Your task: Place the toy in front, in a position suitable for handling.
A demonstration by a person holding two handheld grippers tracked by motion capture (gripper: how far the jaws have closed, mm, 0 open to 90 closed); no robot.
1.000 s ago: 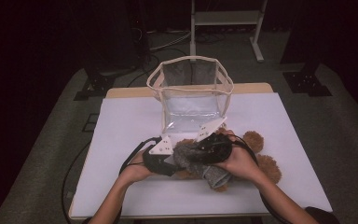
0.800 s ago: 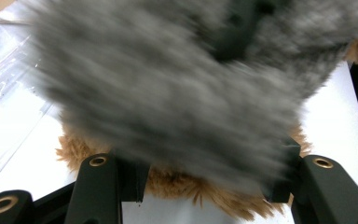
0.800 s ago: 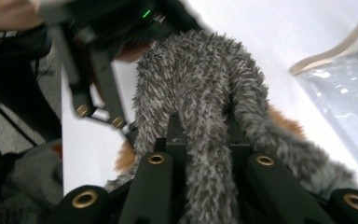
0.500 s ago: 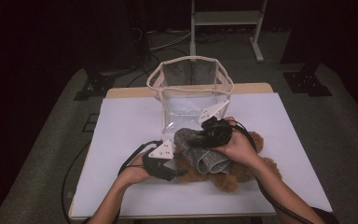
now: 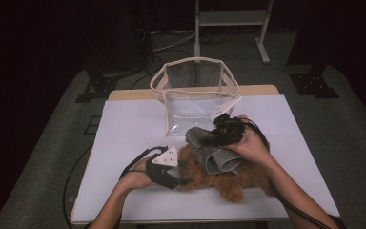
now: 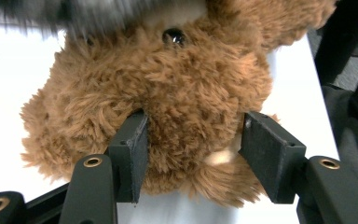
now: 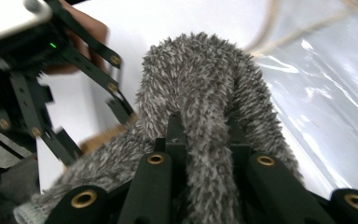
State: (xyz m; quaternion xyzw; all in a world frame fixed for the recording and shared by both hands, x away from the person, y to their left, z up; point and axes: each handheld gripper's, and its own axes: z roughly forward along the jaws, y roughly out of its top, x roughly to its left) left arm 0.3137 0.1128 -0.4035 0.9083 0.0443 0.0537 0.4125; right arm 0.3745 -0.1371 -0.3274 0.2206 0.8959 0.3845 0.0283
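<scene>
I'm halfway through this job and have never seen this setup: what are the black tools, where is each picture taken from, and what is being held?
No robot arm here: a person holds a two-jaw gripper in each hand. The high view looks down on the white table from above the person's side. The other two pictures come from cameras riding on the grippers, looking along their black jaws.

On the table stand a clear bag with a beige rim and a brown teddy bear lying down. The left gripper has the bear's fur between its jaws, which have just been opening; the right-hand pad stands off the fur. The right gripper is shut on a grey fuzzy sock, lifted above the bear near the bag.
</scene>
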